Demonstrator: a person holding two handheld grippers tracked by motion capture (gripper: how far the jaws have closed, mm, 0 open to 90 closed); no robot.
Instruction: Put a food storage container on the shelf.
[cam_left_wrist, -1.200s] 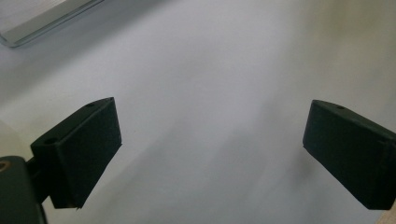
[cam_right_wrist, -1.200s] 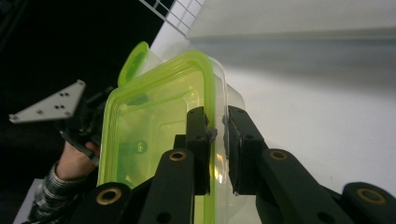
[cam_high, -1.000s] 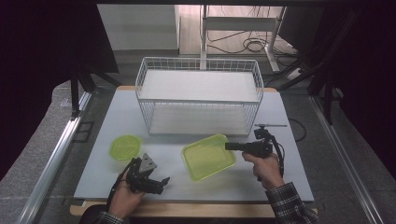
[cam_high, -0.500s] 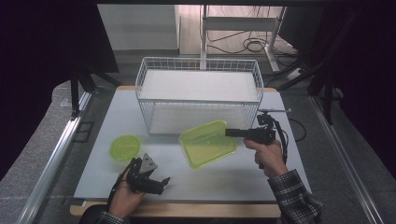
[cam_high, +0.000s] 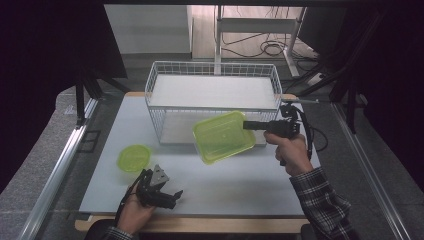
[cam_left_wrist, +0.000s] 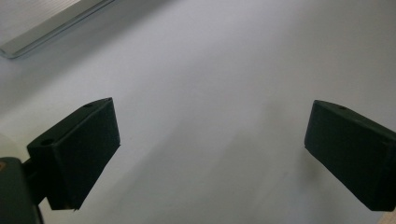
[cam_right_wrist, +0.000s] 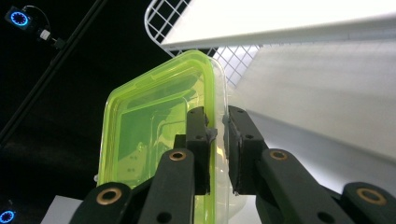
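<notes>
Between the right gripper's (cam_high: 248, 125) jaws a green container (cam_high: 224, 136) is clamped by its rim; in the right gripper view (cam_right_wrist: 215, 140) the pads are seen pressed on the clear edge of the container (cam_right_wrist: 159, 135), one inside, one outside. Container is held off the bench (cam_high: 240, 180), tilted, extending left from the jaws, in front of the wire basket (cam_high: 212, 95). Basket mesh (cam_right_wrist: 187, 18) is seen beyond and above the jaws in the right gripper view.

Left gripper (cam_high: 167, 192) is held low near the bench's front edge, well apart from the container. Its jaws are wide apart in the left gripper view (cam_left_wrist: 210, 154), nothing between them, bare bench surface (cam_left_wrist: 210, 70) ahead.

A round green lid (cam_high: 134, 157) is seen flat on the bench, just beyond the left jaws, apart from them.
</notes>
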